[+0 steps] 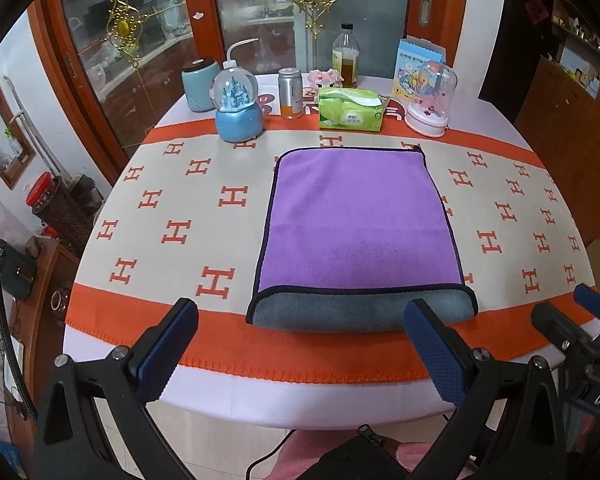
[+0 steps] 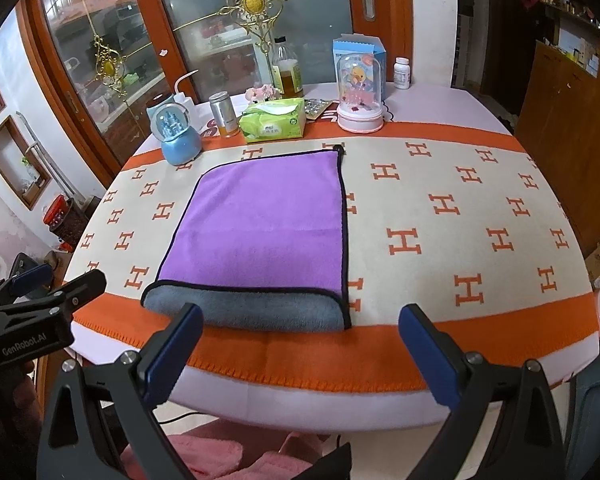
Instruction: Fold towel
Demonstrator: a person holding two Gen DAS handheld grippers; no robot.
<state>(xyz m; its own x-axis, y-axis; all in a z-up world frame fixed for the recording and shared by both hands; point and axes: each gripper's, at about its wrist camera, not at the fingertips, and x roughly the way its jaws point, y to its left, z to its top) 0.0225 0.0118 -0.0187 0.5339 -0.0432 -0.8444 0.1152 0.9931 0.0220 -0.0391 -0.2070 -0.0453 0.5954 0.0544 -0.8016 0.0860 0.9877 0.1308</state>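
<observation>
A purple towel [image 1: 356,220] with a dark hem lies folded flat on the table; its grey underside shows in a rounded fold along the near edge [image 1: 360,312]. It also shows in the right wrist view [image 2: 264,224]. My left gripper [image 1: 300,344] is open and empty, held just short of the towel's near edge above the table's front. My right gripper [image 2: 300,348] is open and empty, in front of the towel's near right corner. The right gripper shows at the far right of the left view [image 1: 576,320]; the left gripper shows at the left of the right view [image 2: 40,288].
The table wears a cream and orange cloth [image 1: 172,216] with H marks. Along its far edge stand a snow globe [image 1: 238,108], a metal can [image 1: 290,92], a green tissue pack [image 1: 350,110], a bottle [image 1: 345,56] and a domed ornament [image 1: 430,100]. Glass doors stand behind.
</observation>
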